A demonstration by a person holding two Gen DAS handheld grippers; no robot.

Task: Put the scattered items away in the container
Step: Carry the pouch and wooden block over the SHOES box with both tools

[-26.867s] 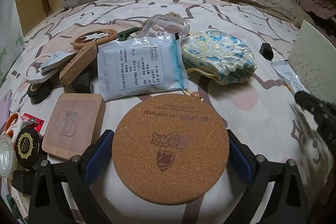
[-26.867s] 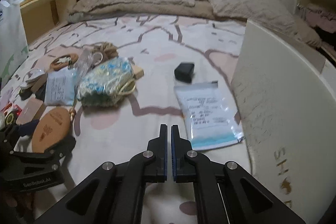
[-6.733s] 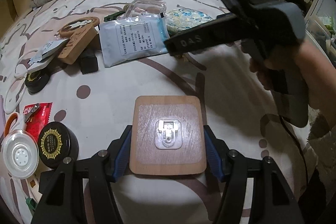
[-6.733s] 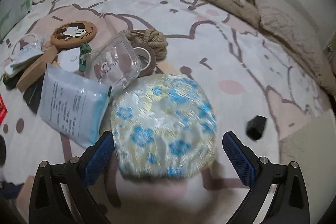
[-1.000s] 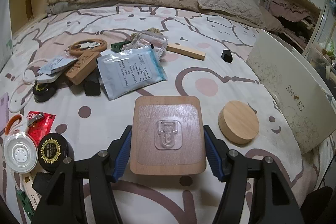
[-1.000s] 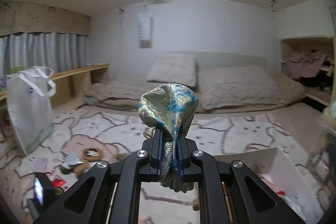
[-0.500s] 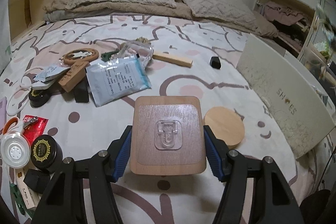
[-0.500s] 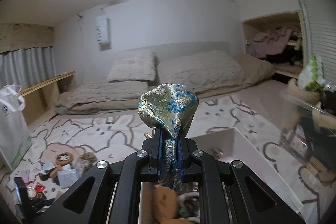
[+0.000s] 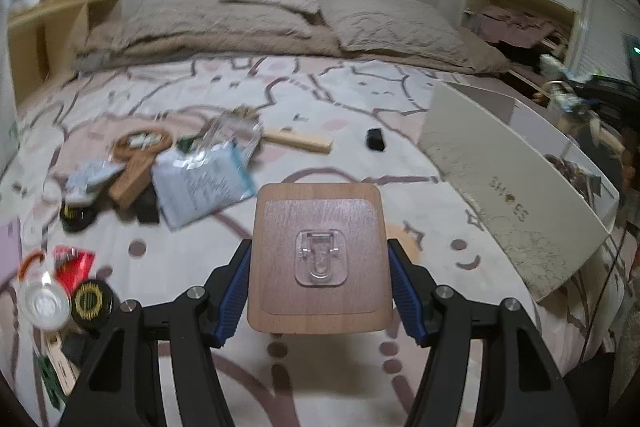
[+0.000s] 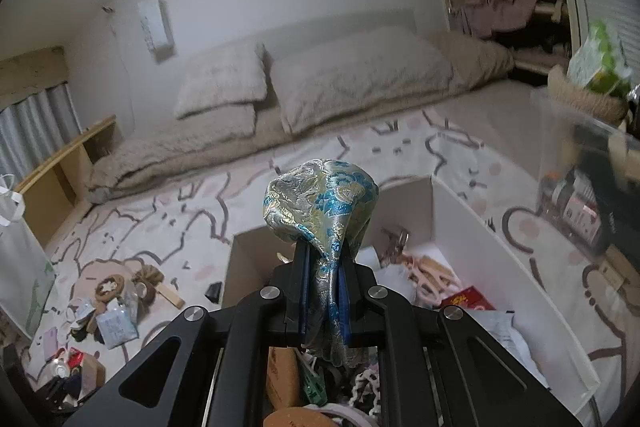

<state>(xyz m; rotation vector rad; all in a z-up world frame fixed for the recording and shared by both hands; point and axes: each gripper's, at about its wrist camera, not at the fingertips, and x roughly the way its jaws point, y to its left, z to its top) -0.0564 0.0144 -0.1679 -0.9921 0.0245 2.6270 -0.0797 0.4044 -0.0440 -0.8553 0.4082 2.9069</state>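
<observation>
My right claw (image 10: 325, 301) is clamped on the brocade drawstring pouch (image 10: 322, 205), which hangs above the open white shoe box (image 10: 532, 291). To do this well, I would lower it over a free patch among the items already inside, then part the pads so the soft fabric slips clear without snagging. My left claw (image 9: 319, 285) grips the wooden hook plaque (image 9: 319, 255) by its two side edges, over the bed (image 9: 352, 95), beside the box.

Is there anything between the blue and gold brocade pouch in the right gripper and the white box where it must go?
Nothing visible. The right gripper holds the blue and gold brocade pouch above the white box, whose top is open; only items already stored lie inside.
</observation>
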